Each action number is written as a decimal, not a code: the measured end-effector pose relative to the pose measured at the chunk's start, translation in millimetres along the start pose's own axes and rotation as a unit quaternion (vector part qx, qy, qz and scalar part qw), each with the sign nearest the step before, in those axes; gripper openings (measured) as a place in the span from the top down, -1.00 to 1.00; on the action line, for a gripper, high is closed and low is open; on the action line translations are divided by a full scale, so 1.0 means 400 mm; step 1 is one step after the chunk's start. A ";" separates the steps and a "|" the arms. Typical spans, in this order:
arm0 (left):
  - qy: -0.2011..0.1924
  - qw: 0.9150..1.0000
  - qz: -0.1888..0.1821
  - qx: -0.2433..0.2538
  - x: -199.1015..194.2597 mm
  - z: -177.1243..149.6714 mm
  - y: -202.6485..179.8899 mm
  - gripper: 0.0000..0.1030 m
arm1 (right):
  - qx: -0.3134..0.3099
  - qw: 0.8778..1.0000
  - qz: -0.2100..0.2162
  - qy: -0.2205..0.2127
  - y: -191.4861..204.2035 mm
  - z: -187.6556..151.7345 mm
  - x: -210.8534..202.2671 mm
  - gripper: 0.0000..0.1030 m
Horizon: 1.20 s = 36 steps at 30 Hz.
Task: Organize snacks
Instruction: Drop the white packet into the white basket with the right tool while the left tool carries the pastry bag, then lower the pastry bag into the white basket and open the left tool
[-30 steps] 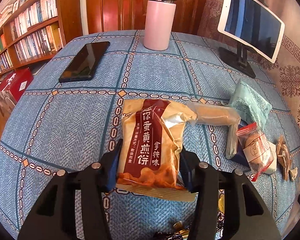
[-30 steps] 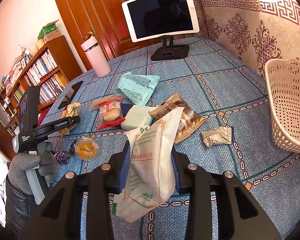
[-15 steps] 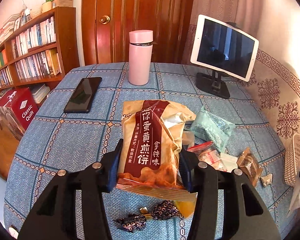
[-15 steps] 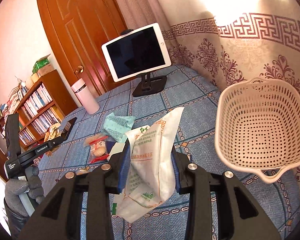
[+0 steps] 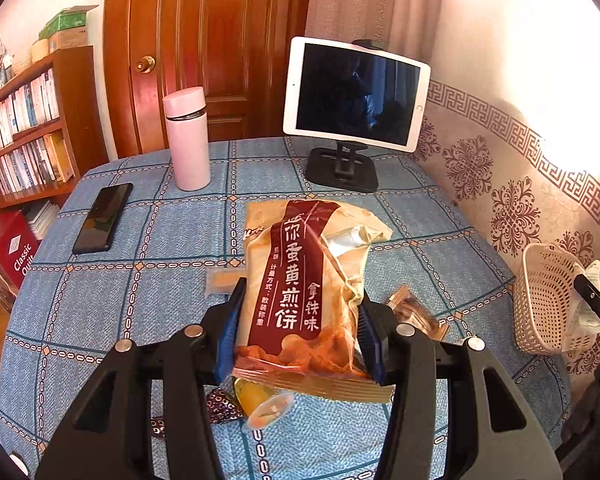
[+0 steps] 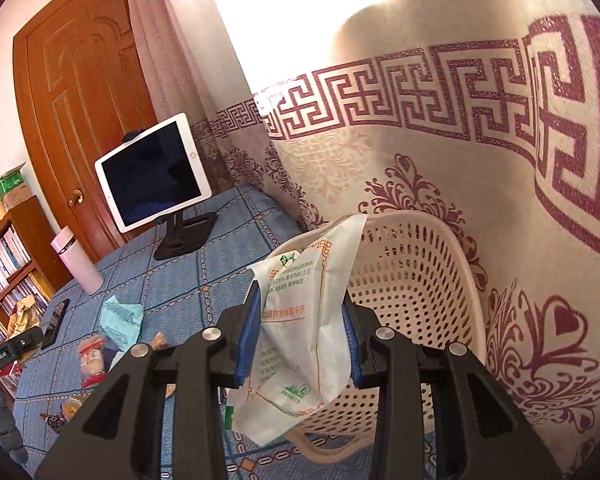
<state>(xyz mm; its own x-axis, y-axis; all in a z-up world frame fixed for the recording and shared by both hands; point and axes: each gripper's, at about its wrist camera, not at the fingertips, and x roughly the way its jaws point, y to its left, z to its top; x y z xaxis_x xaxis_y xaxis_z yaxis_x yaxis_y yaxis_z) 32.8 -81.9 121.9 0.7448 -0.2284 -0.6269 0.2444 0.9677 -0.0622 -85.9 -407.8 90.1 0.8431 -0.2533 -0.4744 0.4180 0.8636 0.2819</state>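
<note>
Bench (image 5: 180, 300) cloth-covered, loose snacks scattered on it. Perforated basket (image 6: 412, 280) seen at 3 o'clock in the left view. Egg-crisp bag (image 5: 300, 280) clamped by left gripper (image 5: 300, 340): judged light, brittle inside, best pinched low. White pouch (image 6: 304, 320) held in right gripper (image 6: 300, 336) at the basket mouth: judged soft, slippery.

A lived-in home room: a wooden bookshelf (image 5: 24, 128) packed with books, a panelled door (image 5: 204, 52), patterned wallpaper (image 6: 480, 128), a cloth-covered table (image 5: 172, 248) against the wall.
</note>
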 end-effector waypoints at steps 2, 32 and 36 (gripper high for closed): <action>0.001 1.000 -0.003 0.009 0.003 0.000 -0.027 0.01 | -0.006 1.000 -0.018 -0.003 -0.016 0.002 0.011 0.24; 0.026 0.961 -0.218 0.169 0.069 0.013 -0.566 0.01 | -0.075 0.996 -0.040 -0.037 0.009 -0.154 -0.081 -0.22; 0.032 0.951 -0.243 0.187 0.075 0.008 -0.622 0.01 | -0.066 0.996 -0.040 -0.043 -0.007 -0.150 -0.094 -0.23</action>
<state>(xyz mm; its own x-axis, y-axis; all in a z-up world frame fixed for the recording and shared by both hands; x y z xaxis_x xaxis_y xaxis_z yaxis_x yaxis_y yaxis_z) -3.6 -329.7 121.1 0.4509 -0.6201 -0.6419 0.7630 0.6410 -0.0833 -139.1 -374.6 57.0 0.8371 -0.3558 -0.4156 0.4424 0.8871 0.1316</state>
